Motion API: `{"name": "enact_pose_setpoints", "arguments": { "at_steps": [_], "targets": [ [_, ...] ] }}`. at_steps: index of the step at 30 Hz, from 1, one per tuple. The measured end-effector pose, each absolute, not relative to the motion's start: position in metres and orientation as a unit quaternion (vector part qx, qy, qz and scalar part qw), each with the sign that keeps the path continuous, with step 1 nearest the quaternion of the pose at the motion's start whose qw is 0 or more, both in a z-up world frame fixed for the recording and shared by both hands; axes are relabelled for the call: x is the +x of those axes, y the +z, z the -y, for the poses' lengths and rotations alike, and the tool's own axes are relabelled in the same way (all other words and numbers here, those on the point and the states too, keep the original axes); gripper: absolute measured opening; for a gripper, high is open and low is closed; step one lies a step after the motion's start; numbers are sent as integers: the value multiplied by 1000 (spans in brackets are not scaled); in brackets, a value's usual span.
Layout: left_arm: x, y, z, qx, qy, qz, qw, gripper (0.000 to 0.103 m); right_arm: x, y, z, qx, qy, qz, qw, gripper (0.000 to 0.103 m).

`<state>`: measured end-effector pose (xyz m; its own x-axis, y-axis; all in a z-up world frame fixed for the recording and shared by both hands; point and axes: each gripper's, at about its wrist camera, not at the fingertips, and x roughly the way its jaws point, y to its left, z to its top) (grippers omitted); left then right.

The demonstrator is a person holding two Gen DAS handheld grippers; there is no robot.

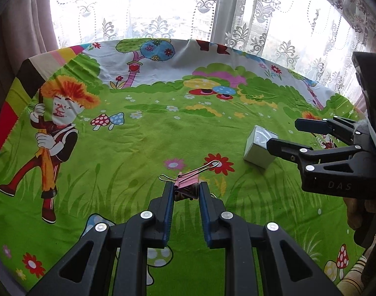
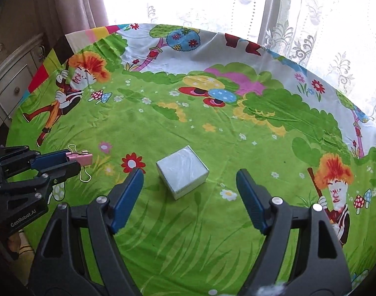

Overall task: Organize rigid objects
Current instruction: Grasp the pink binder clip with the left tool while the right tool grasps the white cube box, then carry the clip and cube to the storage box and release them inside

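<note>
Pickup is the step in hand: left gripper (image 1: 186, 188) pinches a pink binder clip (image 1: 185, 187) just above the cartoon tablecloth (image 1: 138, 143). Right gripper (image 2: 189, 181), jaws spread, hovers before the small white box (image 2: 182, 174); next it must straddle that box and close.

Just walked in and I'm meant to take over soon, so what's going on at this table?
A person is tidying small items with two handheld grippers. The left gripper is shut on a pink binder clip above the cartoon tablecloth. The right gripper is open and holds nothing, pointed at a small white box that sits on the cloth beyond its fingertips.
</note>
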<state>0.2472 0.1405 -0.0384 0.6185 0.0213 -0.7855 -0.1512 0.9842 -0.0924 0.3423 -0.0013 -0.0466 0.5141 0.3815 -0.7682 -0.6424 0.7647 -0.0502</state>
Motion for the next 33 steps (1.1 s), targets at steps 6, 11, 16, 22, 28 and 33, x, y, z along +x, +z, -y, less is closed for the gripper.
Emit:
{"name": "enact_pose_setpoints", "arguments": {
  "at_steps": [6,11,16,22,28,33],
  "targets": [
    [232,-33,-147,-90,59,-430,897,21,363,-74,-23,-221,308,-411,829,80],
    [225,-28,-146,-89,70,-429,896,21,367,-81,-19,-211,299,-426,827,59],
    [217,-22,-140,-81,85,-431,895,21,350,-74,-12,-193,288,-428,835,57],
    [197,-11,-135,-79,96,-426,896,21,311,-53,3,-156,284,-419,848,57],
    [169,-2,-131,-81,103,-422,897,21,269,-31,17,-122,280,-417,856,57],
    [139,6,-131,-88,115,-416,898,21,230,-20,18,-112,289,-412,857,57]
  ]
}}
